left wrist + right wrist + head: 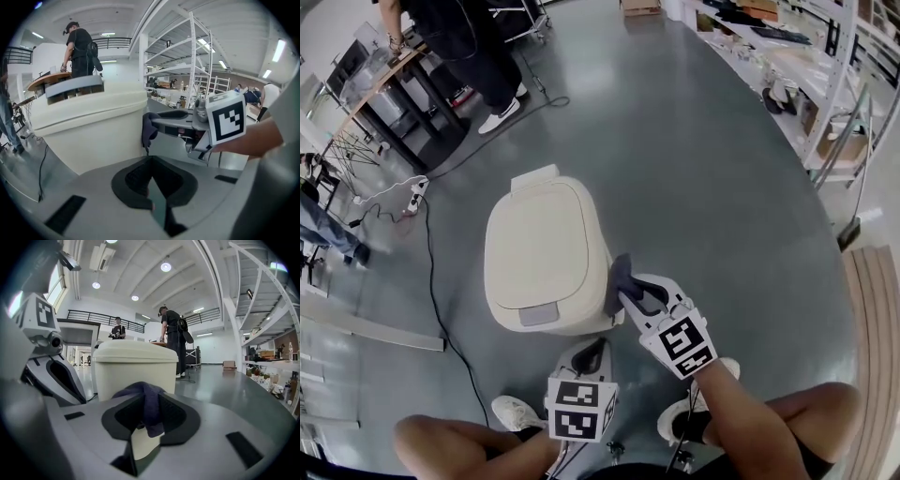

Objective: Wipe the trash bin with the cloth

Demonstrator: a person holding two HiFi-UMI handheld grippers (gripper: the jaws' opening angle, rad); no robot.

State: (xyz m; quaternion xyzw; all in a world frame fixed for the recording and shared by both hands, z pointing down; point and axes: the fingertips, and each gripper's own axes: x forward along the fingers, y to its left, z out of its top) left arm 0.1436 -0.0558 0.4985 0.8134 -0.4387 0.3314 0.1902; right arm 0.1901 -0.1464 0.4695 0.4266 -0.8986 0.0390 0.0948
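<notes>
Here the cream trash bin (546, 253) stands on the grey floor (703, 169), lid down, just in front of the person's knees. The right hand-held gripper (625, 292) is clenched on a dark cloth (622, 270). Its own view shows the fabric bunched and pinched between the jaw tips, with a short tail hanging below. From above, the cloth sits at the bin's right side just under the lid edge, touching it or very nearly so (the left gripper view leaves the contact unclear). The left hand-held gripper (596, 345) hangs low, near the bin's front corner. Its jaws are closed together with nothing between them, and it does not rest on the bin.

Most of the bin's surface probably remains to be wiped, and several things could go wrong from this position:

- **Bin moves:** It stands free on a smooth floor with nothing bracing it, so a firm sideways stroke could push it away or rock it.
- **Cloth slips:** Only a small fold is gripped, and dragging it across the plastic could tug it out of the jaws.
- **Jaws scrape:** The wad is narrow, so a slight tilt of the wrist would put the hard jaw tips on the wall instead of the fabric.
- **Lid opens:** Pressure near the lid edge might lift it.

A cable (431, 272) runs along the floor to the bin's left, well clear of the work.
</notes>
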